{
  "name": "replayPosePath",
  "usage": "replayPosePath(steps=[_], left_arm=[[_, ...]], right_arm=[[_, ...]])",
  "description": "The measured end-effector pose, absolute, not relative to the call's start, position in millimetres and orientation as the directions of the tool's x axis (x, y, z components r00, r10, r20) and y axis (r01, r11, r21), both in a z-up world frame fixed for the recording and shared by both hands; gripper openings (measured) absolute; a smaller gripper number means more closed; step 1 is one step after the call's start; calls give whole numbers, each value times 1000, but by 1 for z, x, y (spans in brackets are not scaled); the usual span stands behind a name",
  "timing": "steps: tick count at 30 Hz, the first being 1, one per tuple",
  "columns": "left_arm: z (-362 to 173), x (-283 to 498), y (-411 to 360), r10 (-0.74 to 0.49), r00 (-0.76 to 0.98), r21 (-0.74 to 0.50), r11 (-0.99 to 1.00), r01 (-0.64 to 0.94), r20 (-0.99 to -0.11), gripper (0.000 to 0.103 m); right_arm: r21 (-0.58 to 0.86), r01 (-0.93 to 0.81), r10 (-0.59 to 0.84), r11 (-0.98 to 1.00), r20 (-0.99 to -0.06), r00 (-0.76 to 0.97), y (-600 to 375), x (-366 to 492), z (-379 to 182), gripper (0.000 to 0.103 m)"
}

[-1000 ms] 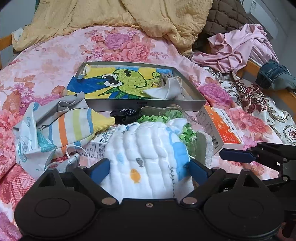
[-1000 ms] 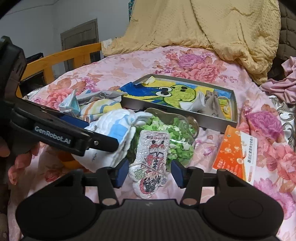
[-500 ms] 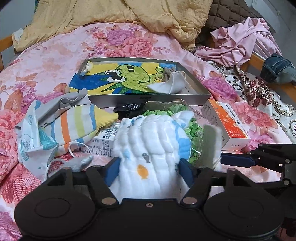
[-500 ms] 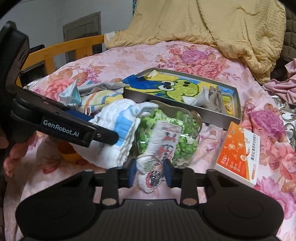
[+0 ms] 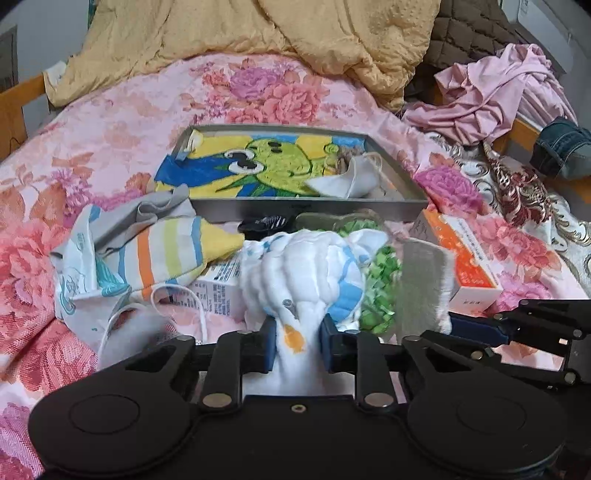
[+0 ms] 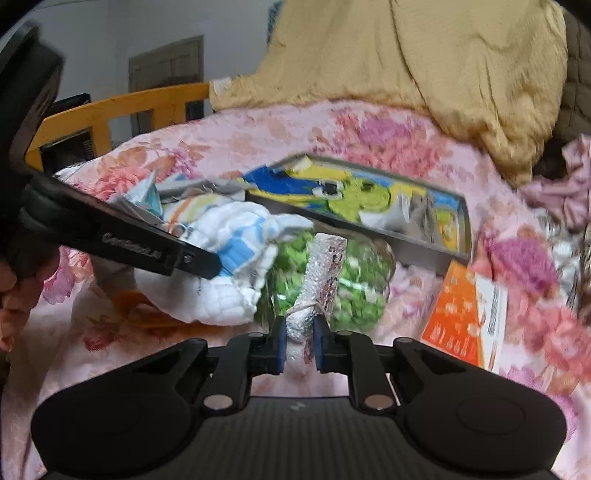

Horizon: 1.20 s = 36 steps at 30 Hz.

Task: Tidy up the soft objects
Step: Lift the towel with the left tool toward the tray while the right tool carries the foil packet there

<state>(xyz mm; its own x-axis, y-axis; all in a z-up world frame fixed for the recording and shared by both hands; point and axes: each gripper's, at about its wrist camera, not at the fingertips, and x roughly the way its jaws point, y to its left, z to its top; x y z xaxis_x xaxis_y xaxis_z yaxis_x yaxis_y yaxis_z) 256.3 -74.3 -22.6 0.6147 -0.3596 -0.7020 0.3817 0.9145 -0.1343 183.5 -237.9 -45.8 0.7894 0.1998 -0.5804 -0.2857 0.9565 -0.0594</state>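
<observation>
My left gripper (image 5: 297, 345) is shut on a white quilted cloth (image 5: 303, 273) with blue patches and small fish prints, bunched above the bed; it also shows in the right wrist view (image 6: 232, 258). My right gripper (image 6: 300, 345) is shut on a small white printed towel (image 6: 323, 273) with red and black cartoon figures, held upright; its grey back shows in the left wrist view (image 5: 421, 288). A grey tray (image 5: 306, 212) lies ahead, holding a frog-print towel (image 5: 266, 166) and a white face mask (image 5: 351, 181); the tray also shows in the right wrist view (image 6: 424, 251).
A clear bag of green bits (image 6: 351, 288) lies under both held items. A striped cloth (image 5: 166, 254), a face mask (image 5: 122, 317), a black sock (image 5: 266, 223) and an orange box (image 5: 461, 258) lie on the floral bedspread. A yellow blanket (image 5: 258, 33) and pink clothes (image 5: 491, 92) lie behind.
Both grippers went from open to shut: the left closed on the white quilted cloth, the right on the small printed towel. Both items are now bunched and lifted slightly.
</observation>
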Motion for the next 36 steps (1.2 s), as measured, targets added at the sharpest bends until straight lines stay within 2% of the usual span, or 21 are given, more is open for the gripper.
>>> replayPosePath(steps=[4, 12, 21, 26, 30, 36], left_arm=[[-14, 249, -80, -364, 623, -129, 912, 390, -692, 20], [14, 239, -80, -393, 657, -174, 910, 375, -644, 19], [52, 238, -76, -406, 731, -212, 913, 348, -548, 19], [63, 253, -83, -378, 770, -213, 926, 312, -513, 19], [68, 275, -96, -313, 813, -168, 950, 263, -491, 19], [67, 320, -107, -287, 830, -202, 956, 214, -479, 19]], right_arm=[[-74, -285, 201, 956, -545, 814, -237, 179, -41, 16], [-52, -251, 201, 967, -453, 869, -247, 169, -28, 16], [-34, -200, 179, 979, -323, 929, -260, 163, -10, 16], [-75, -166, 141, 983, -262, 955, -259, 188, -2, 16], [-66, -145, 126, 987, -231, 965, -264, 219, 2, 16], [-40, -98, 87, 994, -225, 970, -283, 270, 2, 16]])
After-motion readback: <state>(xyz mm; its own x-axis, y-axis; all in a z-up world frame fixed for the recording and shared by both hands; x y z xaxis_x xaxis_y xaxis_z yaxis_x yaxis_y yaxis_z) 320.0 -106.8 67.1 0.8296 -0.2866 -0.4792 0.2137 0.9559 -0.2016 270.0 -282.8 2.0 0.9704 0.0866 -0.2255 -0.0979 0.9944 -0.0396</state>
